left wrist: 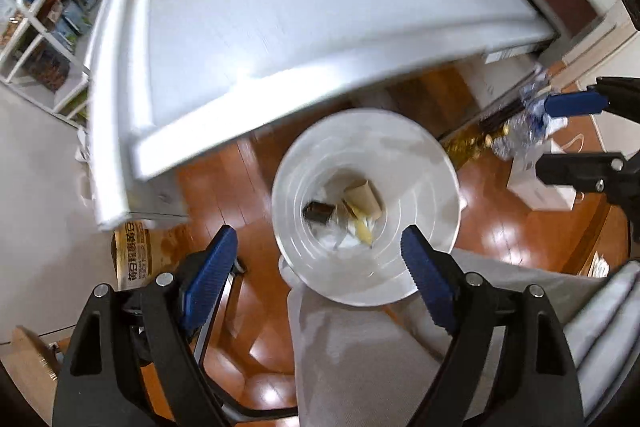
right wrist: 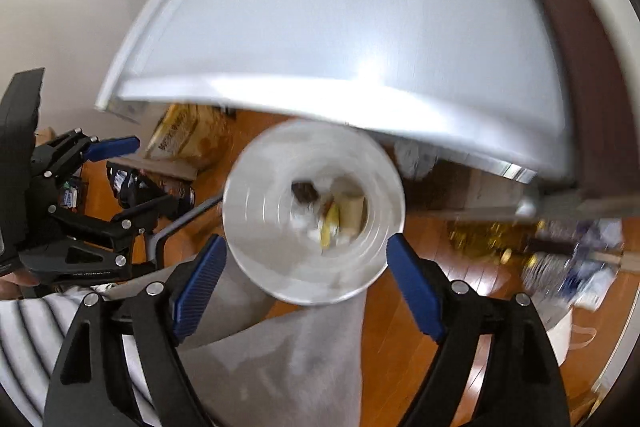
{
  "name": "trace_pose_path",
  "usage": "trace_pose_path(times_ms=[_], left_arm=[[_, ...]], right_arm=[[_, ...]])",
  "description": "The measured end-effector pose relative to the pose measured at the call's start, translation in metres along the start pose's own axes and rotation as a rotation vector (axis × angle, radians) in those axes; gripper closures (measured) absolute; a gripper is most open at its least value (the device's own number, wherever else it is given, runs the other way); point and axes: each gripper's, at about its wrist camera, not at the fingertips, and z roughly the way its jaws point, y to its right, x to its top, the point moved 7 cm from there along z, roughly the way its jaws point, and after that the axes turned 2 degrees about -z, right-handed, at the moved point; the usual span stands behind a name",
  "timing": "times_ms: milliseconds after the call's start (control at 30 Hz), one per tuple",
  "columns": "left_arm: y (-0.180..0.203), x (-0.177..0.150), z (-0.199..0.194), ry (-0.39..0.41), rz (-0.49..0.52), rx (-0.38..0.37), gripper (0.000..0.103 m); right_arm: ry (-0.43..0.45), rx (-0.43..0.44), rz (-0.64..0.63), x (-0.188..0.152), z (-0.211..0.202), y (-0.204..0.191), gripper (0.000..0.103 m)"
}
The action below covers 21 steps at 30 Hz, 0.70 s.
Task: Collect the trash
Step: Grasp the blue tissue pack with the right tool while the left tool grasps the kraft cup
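Left wrist view: the round white plastic bin (left wrist: pixel 366 203), scraps inside, stands on the floor below the left tongs (left wrist: pixel 318 251) and right tongs (right wrist: pixel 306 255); both gape empty.

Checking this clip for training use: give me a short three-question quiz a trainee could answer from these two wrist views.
1. True or false: the left tool is clamped on a piece of trash.
2. What lies inside the white bin?
A. nothing
B. paper scraps and wrappers
C. water
3. Fill in: the bin stands on the ___ floor, below the grey table edge.

Key: 1 false, both the left and the right tool are open and empty. 2 B. 3 wooden.
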Motion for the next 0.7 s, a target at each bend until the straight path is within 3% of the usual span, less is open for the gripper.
trace_pose_path(times_ms=[133,200,367,500,700], left_arm=[[-0.009,0.019,-0.038,0.113,-0.057,-0.014,0.016],[-0.013,0.03,-0.048,0.155,-0.09,-0.025,0.016],[-0.02,0.053,-0.055,0.207,-0.139,-0.041,0.016],[-0.024,0.066,-0.062,0.239,-0.158,-0.06,0.016],[-0.038,0.091,-0.068,0.281,-0.152,-0.022,0.016]], right_arm=[[0.153,-0.078,-0.038,0.033,-0.04,-0.004,0.007],[0.205,-0.105,-0.011,0.057,-0.049,0.001,0.006],[0.3,-0.05,0.07,0.13,-0.054,0.011,0.006],[0.311,-0.068,-0.05,0.184,-0.04,-0.008,0.018],[0.246,-0.126,-0.189,0.229,-0.003,-0.027,0.019]])
